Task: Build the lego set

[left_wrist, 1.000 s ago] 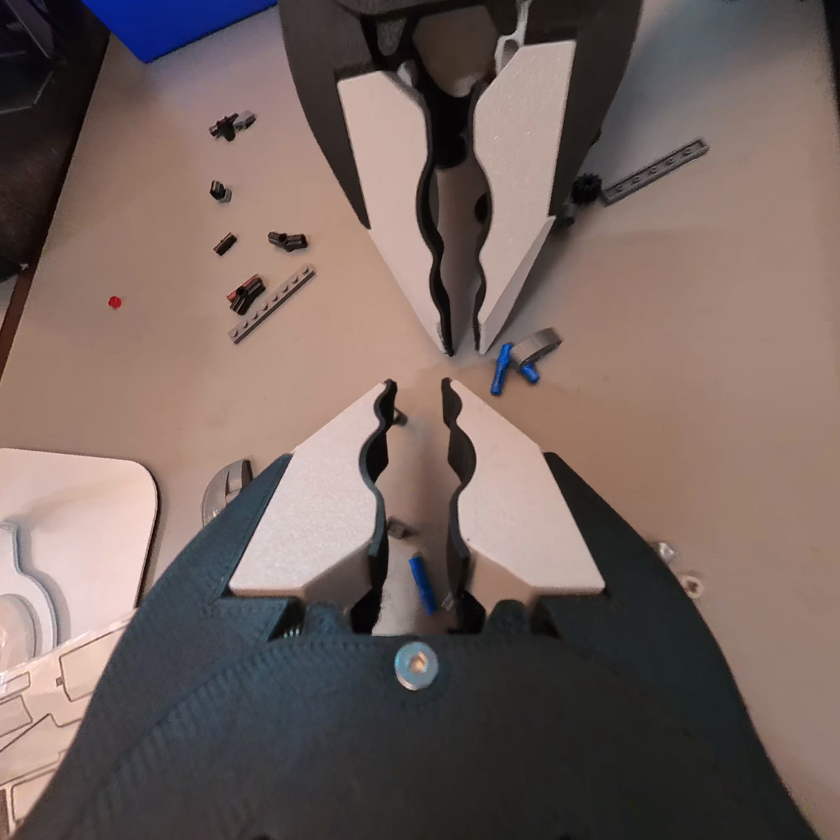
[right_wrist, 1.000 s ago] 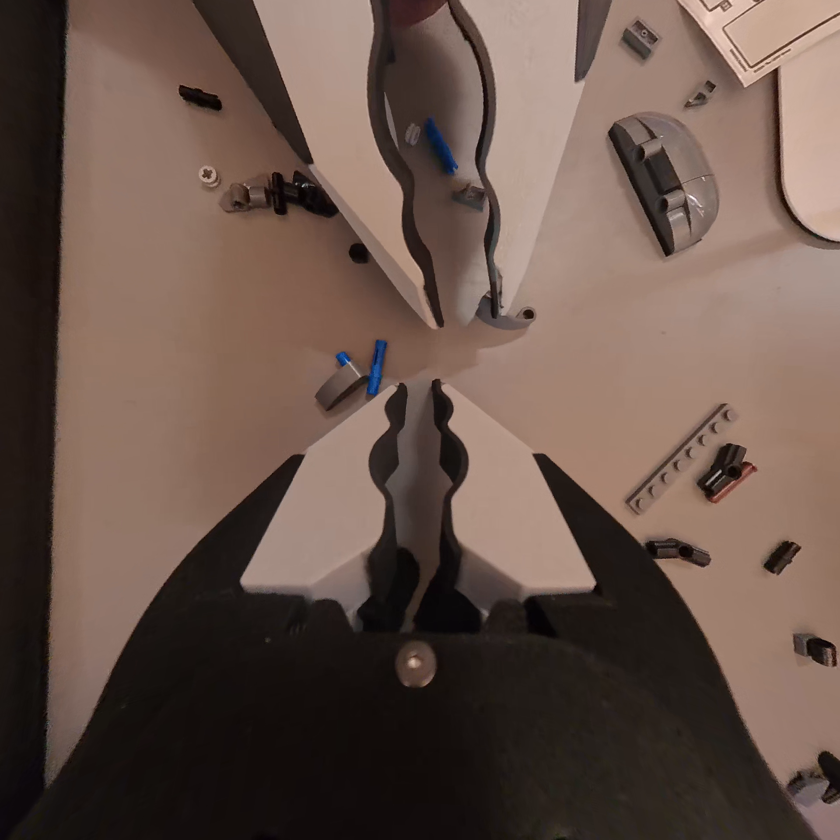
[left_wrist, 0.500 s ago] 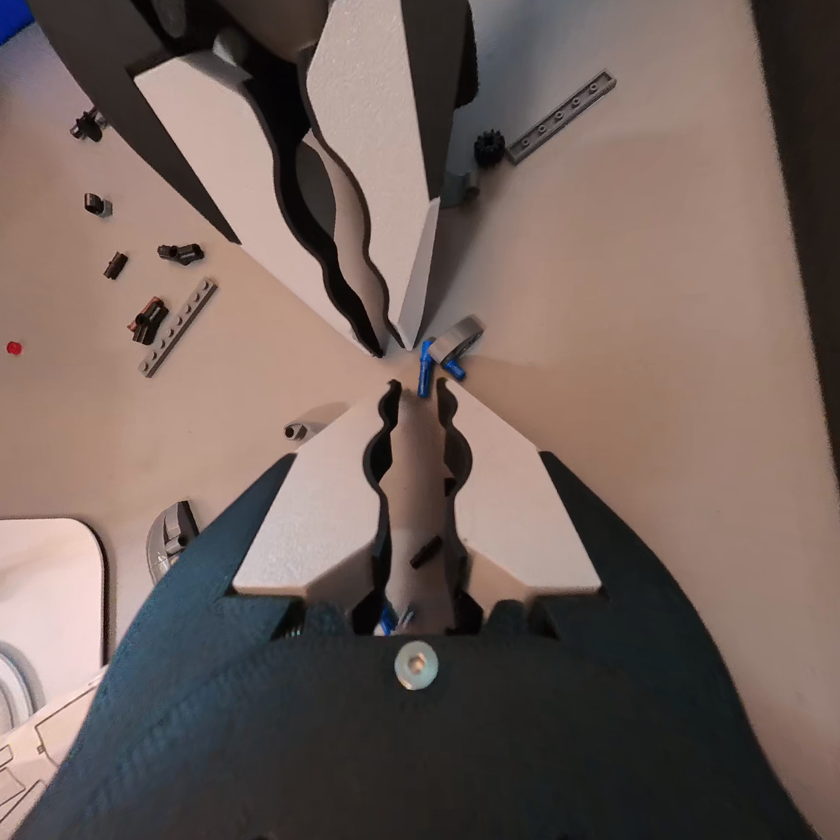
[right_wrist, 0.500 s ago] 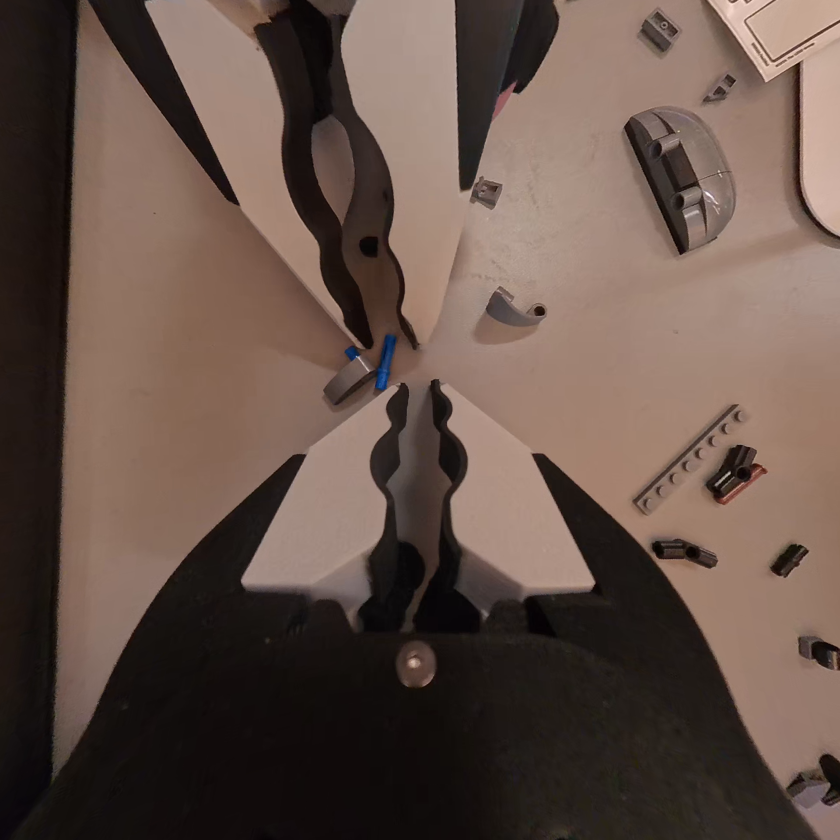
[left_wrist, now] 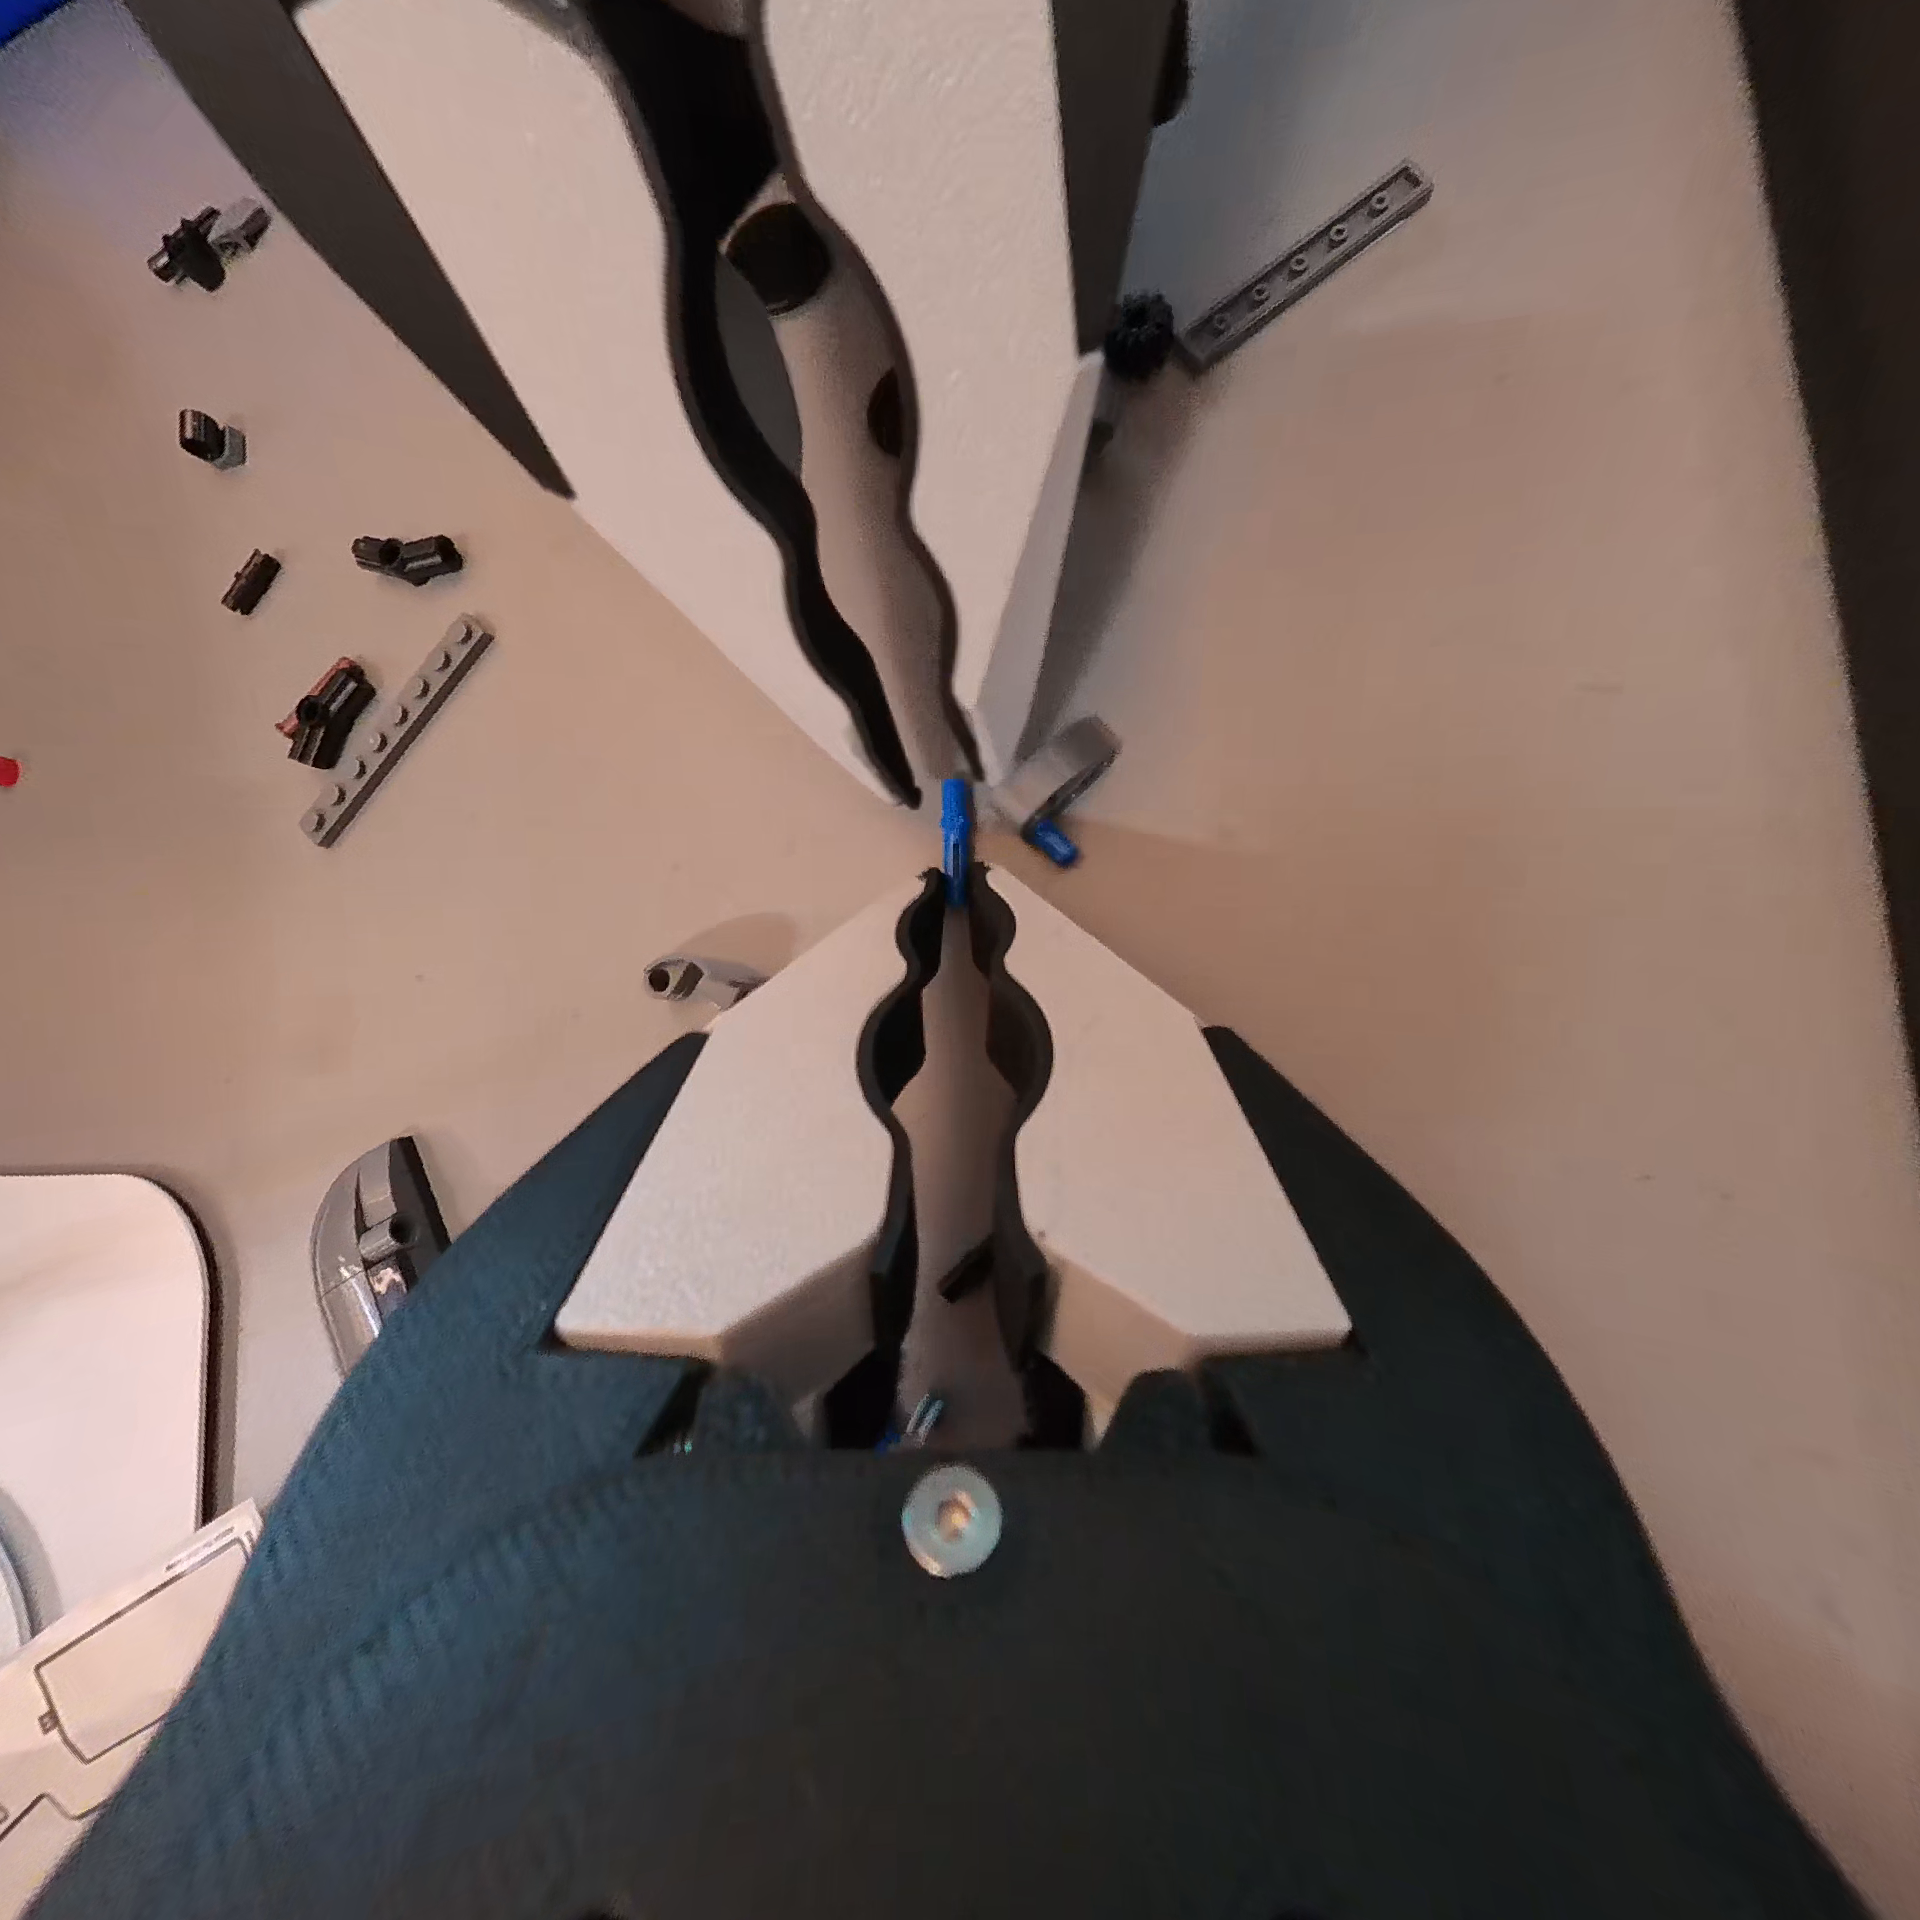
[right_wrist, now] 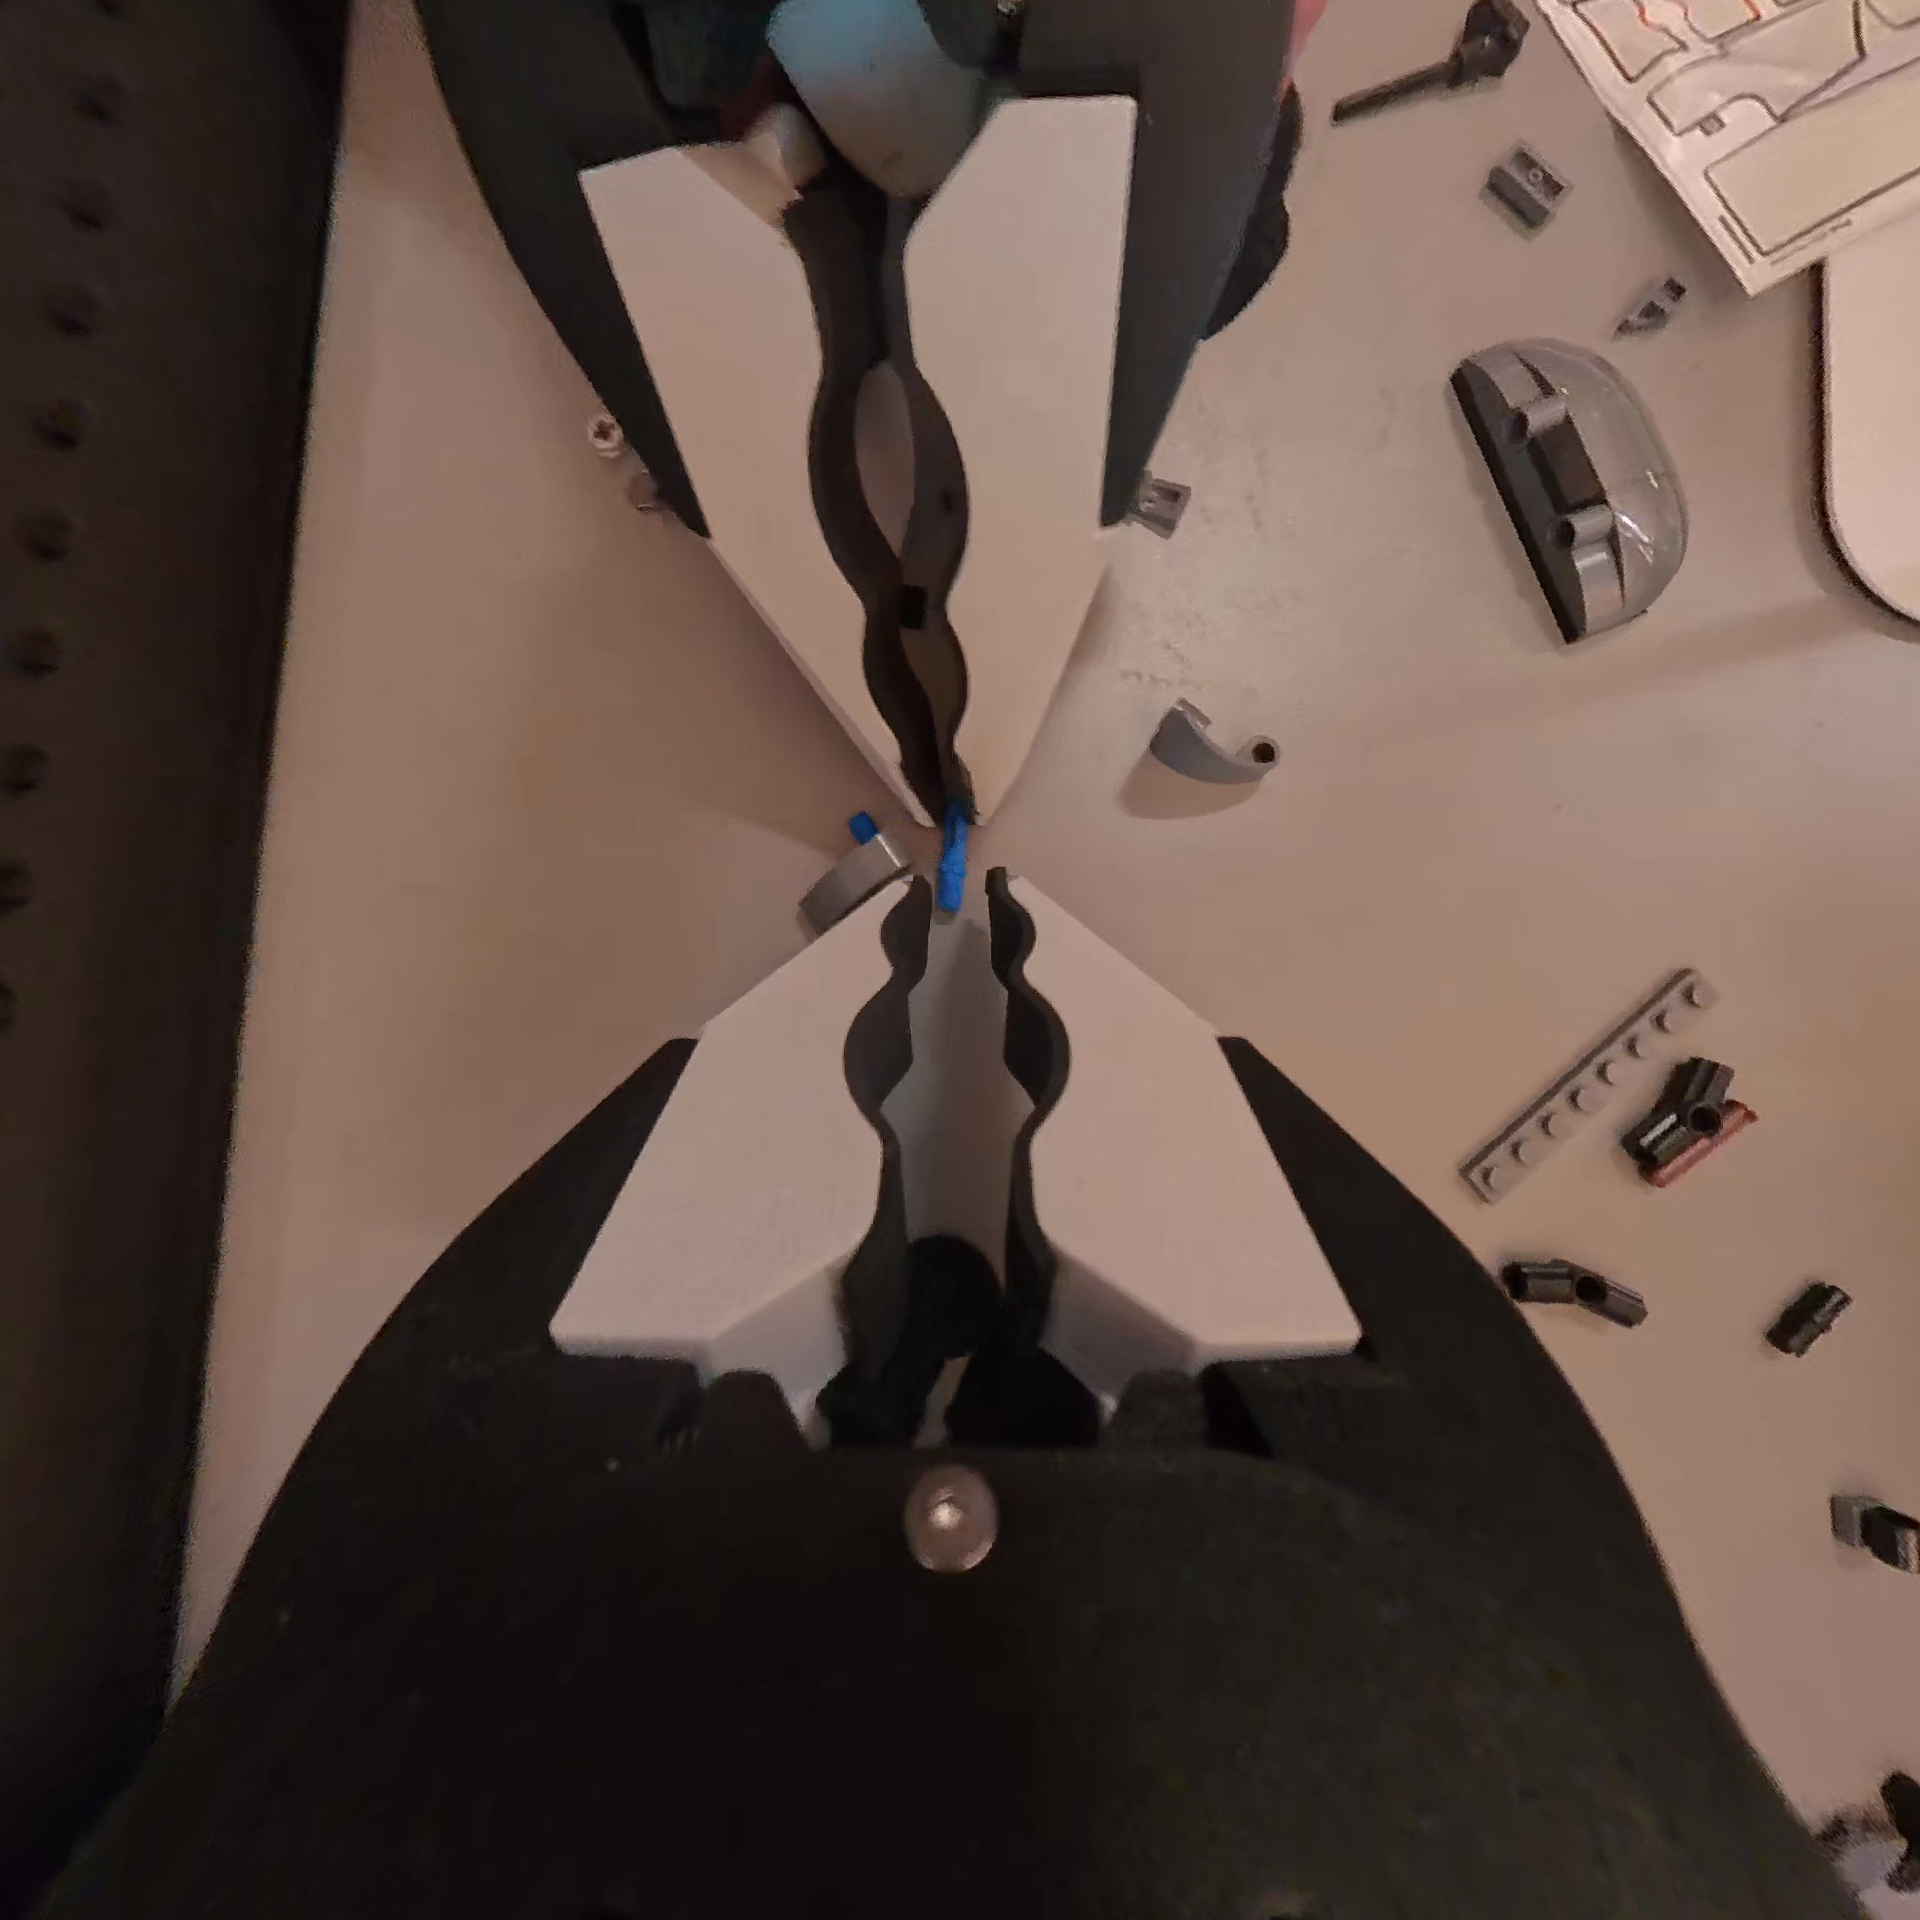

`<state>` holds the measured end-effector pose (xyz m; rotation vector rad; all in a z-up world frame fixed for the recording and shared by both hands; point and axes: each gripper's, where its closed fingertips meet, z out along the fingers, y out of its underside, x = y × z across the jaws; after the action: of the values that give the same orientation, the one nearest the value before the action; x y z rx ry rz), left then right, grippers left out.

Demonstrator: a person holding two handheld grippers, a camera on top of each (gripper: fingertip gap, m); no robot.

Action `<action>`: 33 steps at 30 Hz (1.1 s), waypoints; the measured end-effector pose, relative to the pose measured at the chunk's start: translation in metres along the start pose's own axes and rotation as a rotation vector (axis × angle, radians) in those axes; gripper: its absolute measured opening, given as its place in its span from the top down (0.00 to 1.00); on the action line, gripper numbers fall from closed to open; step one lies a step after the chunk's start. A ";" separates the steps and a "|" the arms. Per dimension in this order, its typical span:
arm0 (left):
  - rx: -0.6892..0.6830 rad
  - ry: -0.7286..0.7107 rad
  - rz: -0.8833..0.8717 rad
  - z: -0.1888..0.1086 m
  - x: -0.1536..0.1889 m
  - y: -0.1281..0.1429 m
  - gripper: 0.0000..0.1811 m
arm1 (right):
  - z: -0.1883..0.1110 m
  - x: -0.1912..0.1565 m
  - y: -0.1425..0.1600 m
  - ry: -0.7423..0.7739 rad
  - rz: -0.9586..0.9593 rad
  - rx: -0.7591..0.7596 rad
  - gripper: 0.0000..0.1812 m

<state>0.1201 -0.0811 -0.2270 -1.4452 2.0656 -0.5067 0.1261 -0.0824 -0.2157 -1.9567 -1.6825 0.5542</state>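
We pinch the blue pin (left_wrist: 954, 844) at 1 end in our left gripper (left_wrist: 956, 883), above the table (left_wrist: 1455, 831), while our right gripper (right_wrist: 956, 883), tips narrowly apart, meets its other end just beside the grey piece (right_wrist: 847, 883).

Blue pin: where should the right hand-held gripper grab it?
Its free end, head-on along its length: the left hand-held gripper pinches the other end of the blue pin, and the free end points between the right hand-held gripper's open jaws.
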 end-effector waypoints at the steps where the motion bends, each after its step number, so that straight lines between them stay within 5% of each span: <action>1: -0.003 -0.003 -0.001 0.000 -0.001 0.001 0.99 | 0.002 -0.002 0.000 -0.005 -0.004 -0.004 0.95; 33: -0.011 -0.027 -0.021 -0.007 -0.008 0.005 0.99 | 0.000 -0.025 -0.014 -0.097 -0.055 0.047 0.88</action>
<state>0.1138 -0.0715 -0.2227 -1.4738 2.0371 -0.4824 0.1116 -0.1052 -0.2079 -1.8717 -1.7598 0.6717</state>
